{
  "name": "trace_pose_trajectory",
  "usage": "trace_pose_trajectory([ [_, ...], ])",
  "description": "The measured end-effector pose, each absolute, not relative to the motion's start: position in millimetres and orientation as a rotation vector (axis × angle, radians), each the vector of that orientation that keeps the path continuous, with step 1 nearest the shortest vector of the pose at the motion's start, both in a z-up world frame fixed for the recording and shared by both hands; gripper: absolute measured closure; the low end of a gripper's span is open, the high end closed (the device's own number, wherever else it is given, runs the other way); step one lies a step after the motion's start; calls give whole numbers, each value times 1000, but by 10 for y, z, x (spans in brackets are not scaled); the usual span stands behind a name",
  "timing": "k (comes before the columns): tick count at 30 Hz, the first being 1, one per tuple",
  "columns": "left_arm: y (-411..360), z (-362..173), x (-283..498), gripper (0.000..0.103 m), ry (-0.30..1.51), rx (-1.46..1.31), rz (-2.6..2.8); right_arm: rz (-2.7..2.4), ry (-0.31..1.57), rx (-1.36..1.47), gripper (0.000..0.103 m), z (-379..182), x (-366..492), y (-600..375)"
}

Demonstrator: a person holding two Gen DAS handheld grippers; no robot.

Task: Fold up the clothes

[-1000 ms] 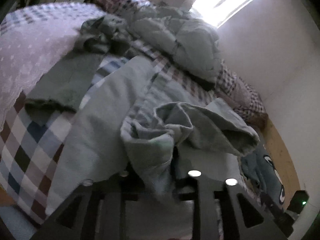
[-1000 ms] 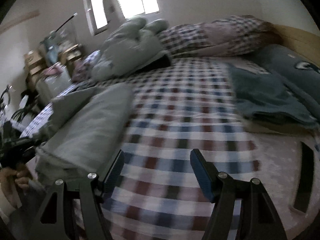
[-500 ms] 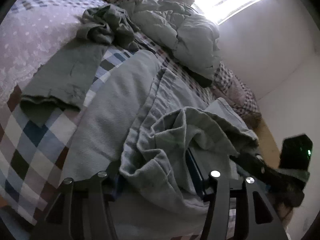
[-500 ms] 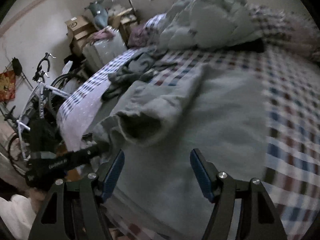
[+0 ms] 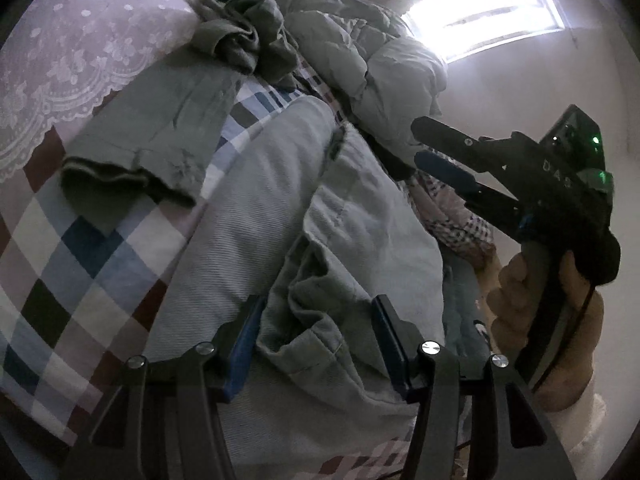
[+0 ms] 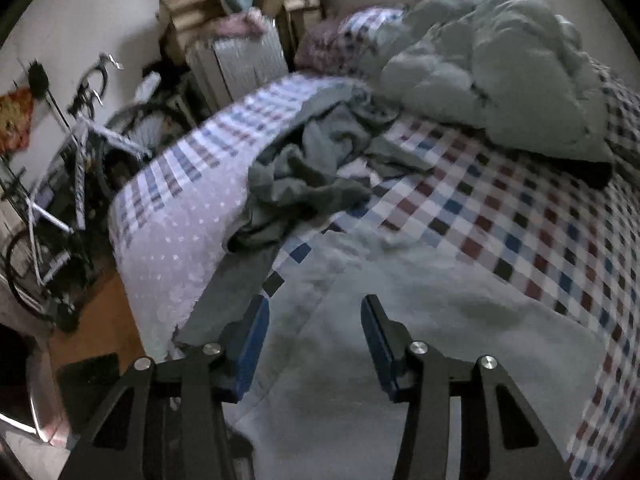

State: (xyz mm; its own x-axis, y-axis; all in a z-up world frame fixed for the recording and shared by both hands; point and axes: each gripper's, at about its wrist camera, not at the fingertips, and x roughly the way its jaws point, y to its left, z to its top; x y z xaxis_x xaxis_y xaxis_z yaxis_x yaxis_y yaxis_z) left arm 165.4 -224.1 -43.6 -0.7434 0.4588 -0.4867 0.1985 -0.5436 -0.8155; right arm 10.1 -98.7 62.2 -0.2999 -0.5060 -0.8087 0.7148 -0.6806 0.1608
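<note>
On the checked bedspread [image 6: 500,216] the pale blue-grey trousers [image 5: 256,216] lie half doubled, bunched waistband between left gripper [image 5: 316,340] jaws standing wide, right gripper [image 6: 312,340] likewise wide above them; unpinned fold may spring back.

A pale grey-blue garment [image 5: 272,208] lies spread on the checked bedspread [image 5: 68,264], its near edge bunched into folds. Beside it, a darker grey-green garment [image 5: 160,120] lies partly flat, its far end crumpled.
</note>
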Motion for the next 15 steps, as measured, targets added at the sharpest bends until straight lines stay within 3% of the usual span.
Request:
trace_pose_trajectory([
  [4,-2330,-477,1693,43,-1496,-1020,2353,-2067,345,1079,51,616,375,-922],
  [15,-2463,-665,2044,43,-1705,-1028,2159,-2039,734,916,50,189,1322,-772],
])
